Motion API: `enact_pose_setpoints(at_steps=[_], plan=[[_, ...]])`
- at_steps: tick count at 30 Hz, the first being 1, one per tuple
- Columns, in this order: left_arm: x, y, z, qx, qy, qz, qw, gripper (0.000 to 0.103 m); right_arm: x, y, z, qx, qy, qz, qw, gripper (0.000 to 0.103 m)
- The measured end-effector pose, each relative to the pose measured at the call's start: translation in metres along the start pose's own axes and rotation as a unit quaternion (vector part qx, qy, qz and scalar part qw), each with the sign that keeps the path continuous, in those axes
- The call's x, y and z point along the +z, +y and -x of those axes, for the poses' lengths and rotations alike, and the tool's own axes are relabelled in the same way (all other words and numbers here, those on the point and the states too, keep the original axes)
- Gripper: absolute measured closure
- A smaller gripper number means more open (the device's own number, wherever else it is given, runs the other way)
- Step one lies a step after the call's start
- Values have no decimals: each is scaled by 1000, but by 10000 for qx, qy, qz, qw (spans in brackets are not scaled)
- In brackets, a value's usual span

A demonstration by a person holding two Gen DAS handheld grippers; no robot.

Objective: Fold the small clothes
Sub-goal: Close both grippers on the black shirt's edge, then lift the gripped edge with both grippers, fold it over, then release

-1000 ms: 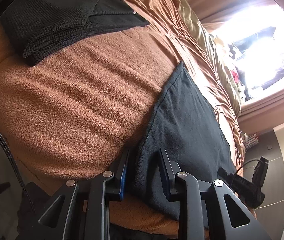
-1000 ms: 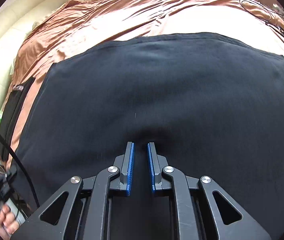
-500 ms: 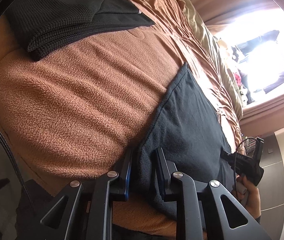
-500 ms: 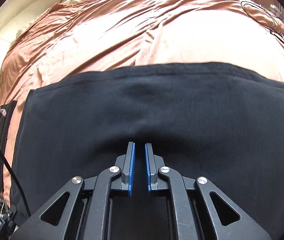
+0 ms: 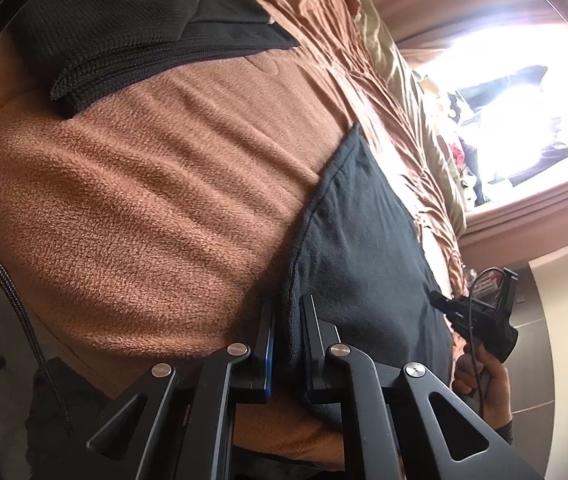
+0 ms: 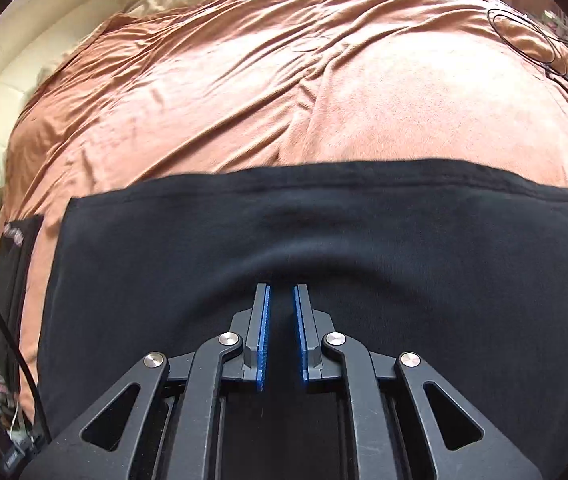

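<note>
Left gripper (image 5: pixel 287 340) closing on the black garment's (image 5: pixel 363 248) near edge; right gripper (image 6: pixel 282 332) pinching its fabric.
The garment lies flat on the brown fleece blanket (image 5: pixel 144 200): soft, light, limp, likely to sag; hemmed edges and corners look the best holds.

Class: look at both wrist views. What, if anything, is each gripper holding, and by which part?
Both hold the black garment. The left gripper is closing on its left side edge, near the corner; the right gripper pinches its near edge around the middle.
</note>
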State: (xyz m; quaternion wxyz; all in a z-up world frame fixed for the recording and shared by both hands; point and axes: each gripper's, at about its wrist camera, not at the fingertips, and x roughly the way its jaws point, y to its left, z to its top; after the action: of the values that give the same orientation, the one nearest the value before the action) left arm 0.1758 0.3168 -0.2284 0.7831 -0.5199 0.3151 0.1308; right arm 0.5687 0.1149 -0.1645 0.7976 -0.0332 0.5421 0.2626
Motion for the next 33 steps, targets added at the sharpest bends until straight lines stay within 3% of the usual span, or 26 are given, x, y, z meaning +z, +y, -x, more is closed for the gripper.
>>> enact_pose_setpoints(at_steps=[8, 16, 33], plan=[[6, -19, 11, -700, 76, -225, 9973, 94, -55, 6, 32, 287, 37, 110, 9995, 94], [20, -61, 23, -1367, 151, -581, 9888, 94, -115, -6, 62, 493, 129, 124, 9986, 91], [24, -148, 33, -1739, 136, -1267, 9765, 95, -199, -9, 90, 1078, 37, 89, 9941, 91]])
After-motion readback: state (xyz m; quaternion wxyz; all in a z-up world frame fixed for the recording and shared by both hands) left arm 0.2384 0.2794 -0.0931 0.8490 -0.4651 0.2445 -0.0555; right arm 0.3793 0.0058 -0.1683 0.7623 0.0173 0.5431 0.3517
